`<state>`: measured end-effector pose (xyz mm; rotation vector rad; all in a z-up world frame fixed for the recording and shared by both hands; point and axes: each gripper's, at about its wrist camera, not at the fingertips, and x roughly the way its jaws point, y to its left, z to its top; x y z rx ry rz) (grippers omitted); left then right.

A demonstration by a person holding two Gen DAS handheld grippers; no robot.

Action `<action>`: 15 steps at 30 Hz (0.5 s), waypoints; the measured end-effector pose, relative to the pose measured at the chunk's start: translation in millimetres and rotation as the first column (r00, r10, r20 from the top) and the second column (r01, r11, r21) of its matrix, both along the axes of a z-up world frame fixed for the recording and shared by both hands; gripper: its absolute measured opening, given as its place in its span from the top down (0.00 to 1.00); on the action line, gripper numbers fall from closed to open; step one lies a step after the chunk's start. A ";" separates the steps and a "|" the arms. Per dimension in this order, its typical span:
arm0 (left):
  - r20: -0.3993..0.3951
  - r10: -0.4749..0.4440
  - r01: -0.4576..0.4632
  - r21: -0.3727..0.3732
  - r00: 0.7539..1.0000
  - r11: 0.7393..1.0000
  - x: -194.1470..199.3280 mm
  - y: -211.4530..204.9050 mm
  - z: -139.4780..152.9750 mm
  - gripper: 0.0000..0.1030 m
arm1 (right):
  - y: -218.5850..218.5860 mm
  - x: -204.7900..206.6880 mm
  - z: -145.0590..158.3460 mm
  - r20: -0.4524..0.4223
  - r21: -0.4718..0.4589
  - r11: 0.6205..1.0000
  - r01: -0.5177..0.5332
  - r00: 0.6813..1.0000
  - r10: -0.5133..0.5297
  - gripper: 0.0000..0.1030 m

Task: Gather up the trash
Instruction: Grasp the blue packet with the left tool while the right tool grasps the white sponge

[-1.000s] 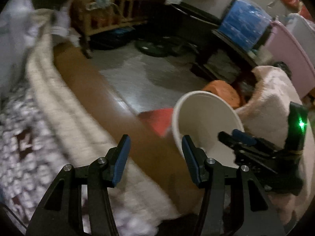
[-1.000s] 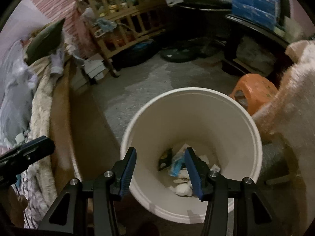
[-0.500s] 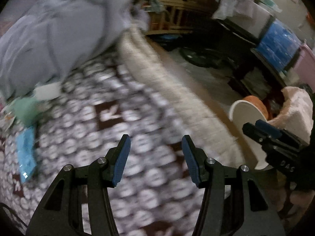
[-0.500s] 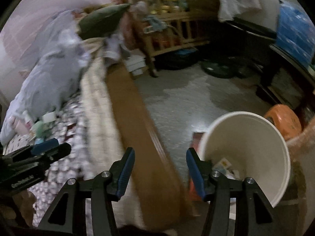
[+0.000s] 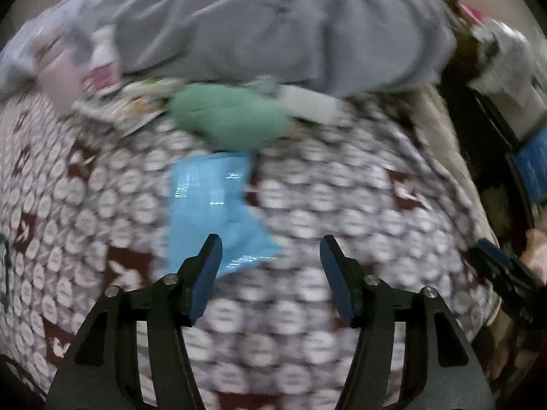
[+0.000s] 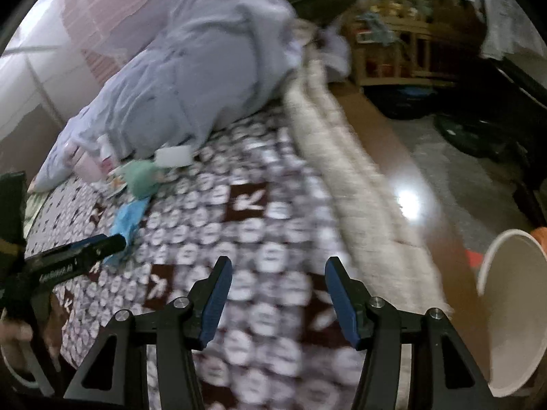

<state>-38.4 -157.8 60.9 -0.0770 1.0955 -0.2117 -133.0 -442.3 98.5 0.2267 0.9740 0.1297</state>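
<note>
A light blue plastic wrapper [image 5: 215, 205] lies on the brown-and-white patterned bed cover [image 5: 342, 205]; it also shows in the right wrist view [image 6: 128, 218]. Beyond it lie a crumpled green piece [image 5: 229, 119], a white piece [image 5: 307, 102] and paper scraps [image 5: 130, 109]. My left gripper [image 5: 270, 253] is open and empty, just above the wrapper's near edge. My right gripper [image 6: 278, 273] is open and empty over the bed cover. The white trash bin [image 6: 512, 324] stands on the floor at the right.
A grey bundled duvet [image 5: 273, 27] lies behind the trash. A cream blanket edge [image 6: 342, 171] and the brown bed frame [image 6: 403, 177] run along the bed's side. A wooden shelf [image 6: 393, 34] and dark furniture [image 6: 512, 78] stand across the floor.
Both grippers swung left from the bin to over the bed. The left gripper came close above the blue wrapper. The bin slid to the right edge of the right wrist view.
</note>
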 end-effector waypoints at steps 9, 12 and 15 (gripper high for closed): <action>-0.055 0.087 -0.089 -0.037 0.995 0.995 37.5 36.0 -29.2 0.43 | 57.4 58.5 -10.5 -0.023 0.026 0.995 -0.100 0.995 0.100 0.40; -0.074 0.078 -0.081 -0.042 0.994 0.996 47.8 28.4 -39.9 0.43 | 72.4 79.5 -10.0 -0.014 0.035 0.993 -0.110 0.994 0.110 0.40; -0.057 0.065 -0.067 -0.030 0.996 0.997 52.5 21.3 -42.3 0.42 | 82.4 102.3 -9.0 -0.003 0.052 0.994 -0.098 0.995 0.098 0.39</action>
